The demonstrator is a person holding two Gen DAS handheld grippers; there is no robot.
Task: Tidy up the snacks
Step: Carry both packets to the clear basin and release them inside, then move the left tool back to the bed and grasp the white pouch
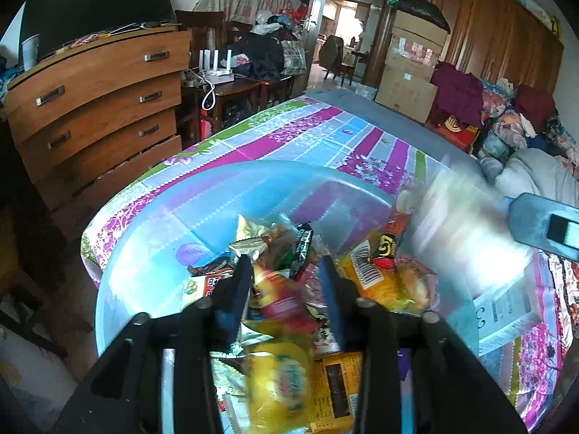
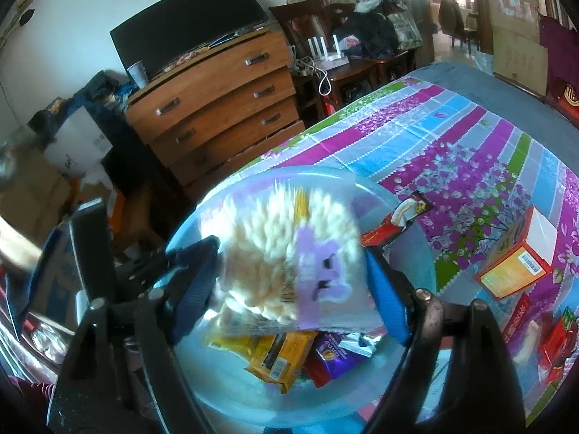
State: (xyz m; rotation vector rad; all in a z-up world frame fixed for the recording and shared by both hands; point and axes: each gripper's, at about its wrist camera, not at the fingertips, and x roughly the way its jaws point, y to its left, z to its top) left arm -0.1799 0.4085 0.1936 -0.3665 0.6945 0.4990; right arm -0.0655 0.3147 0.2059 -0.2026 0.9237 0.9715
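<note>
Clear bag of pale puffed snacks (image 2: pixel 286 253) with a purple label hangs between my right gripper (image 2: pixel 289 271) jaws, over the middle of the pale blue basin (image 2: pixel 416 217); it is smeared with motion, the jaws stand wide, and I cannot see either pad pressing it, so I judge it is being let go. Below it in the basin: a yellow packet (image 2: pixel 278 358), a purple packet (image 2: pixel 334 356), more wrappers. My left gripper (image 1: pixel 286 271) hovers low over the same heap, jaws part open, a red and yellow wrapper (image 1: pixel 277 296) lying between them but not pinched. The basin sits on the flowered cloth of the bed (image 2: pixel 470 152), near its near-left corner. Step in hand: dropping snacks into the basin. Still outside it, toward the near-right edge: an orange box (image 2: pixel 514 264) and red packs (image 2: pixel 553 336); a red sachet (image 2: pixel 394 220) lies against the far rim. Next move, I judge: clear the right jaws upward, swing to the orange box.
</note>
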